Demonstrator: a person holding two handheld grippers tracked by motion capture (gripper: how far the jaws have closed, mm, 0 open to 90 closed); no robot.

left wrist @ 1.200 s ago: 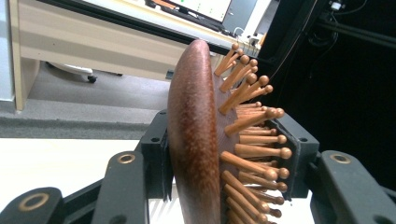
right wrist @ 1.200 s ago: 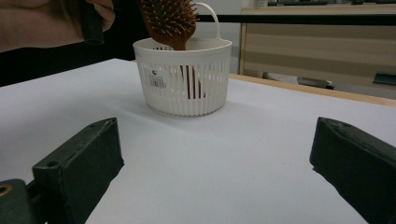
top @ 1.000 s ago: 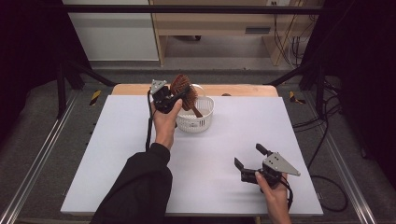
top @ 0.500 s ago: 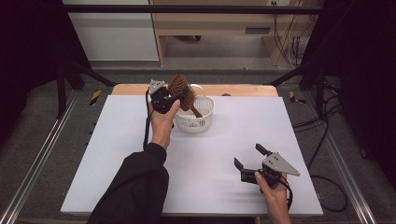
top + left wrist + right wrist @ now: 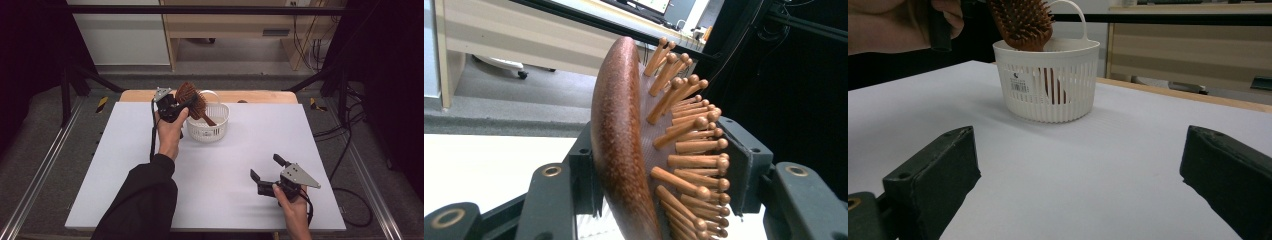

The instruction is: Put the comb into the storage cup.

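1. Left tongs hold a brown hairbrush by its head, above the near-left rim of a white basket.
2. In the left gripper view the brush head sits between the two black jaws: the smooth back against one pad, the bristle tips against the other. Jaws are about half closed, clamped on it.
3. Brush is tilted: head up and left, handle running down-right into the basket. The right gripper view shows the handle through the basket slats; whether its end touches the bottom, can't tell.
4. Basket stands upright on the white counter, near the far edge, slightly left of centre. Its loop handle is up; a small label is on the side wall.
5. Left hand comes in from the near edge, dark sleeve over the near-left part of the counter.
6. Right tongs are wide apart with nothing between them, low over the near-right part of the counter, well apart from the basket.
7. In the right gripper view, both pads frame bare counter and point at the basket.
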